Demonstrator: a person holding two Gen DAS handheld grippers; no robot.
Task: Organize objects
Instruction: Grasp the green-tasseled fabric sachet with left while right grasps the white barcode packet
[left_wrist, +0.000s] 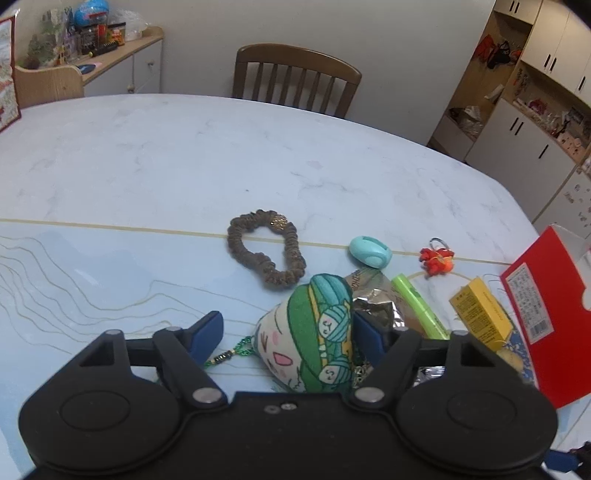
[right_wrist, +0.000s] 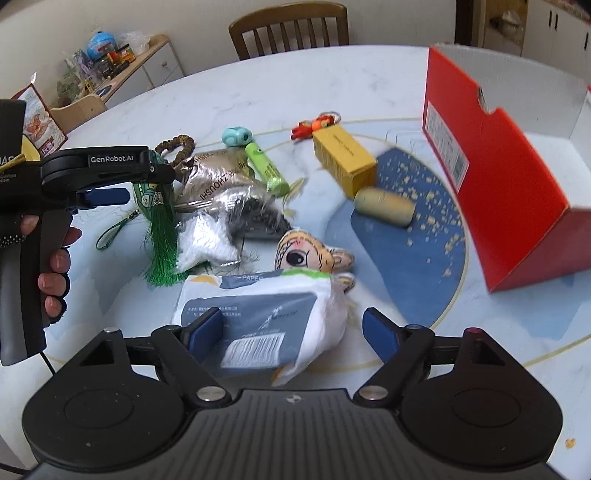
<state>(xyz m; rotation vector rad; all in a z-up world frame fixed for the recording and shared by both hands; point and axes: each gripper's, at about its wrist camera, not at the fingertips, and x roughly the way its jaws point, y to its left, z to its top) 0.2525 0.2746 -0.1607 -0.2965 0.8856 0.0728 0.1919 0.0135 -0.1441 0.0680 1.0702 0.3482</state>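
While clutter crowds marble table (left_wrist: 147, 155) near chair (left_wrist: 295, 79), left gripper (left_wrist: 288, 332) spread around plush sachet (left_wrist: 314, 332); right gripper (right_wrist: 293, 330) spread over tissue pack (right_wrist: 258, 317).

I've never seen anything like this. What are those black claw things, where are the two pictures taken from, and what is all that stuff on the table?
No robot here: a person holds two hand-operated grippers, each carrying a camera looking along its fingers. One picture comes from the left gripper, open around an embroidered green pouch; the other from the right gripper, open over a tissue pack. The right view also shows a hand holding the left gripper. On the table lie a brown scrunchie, green tube, yellow box and open red box.
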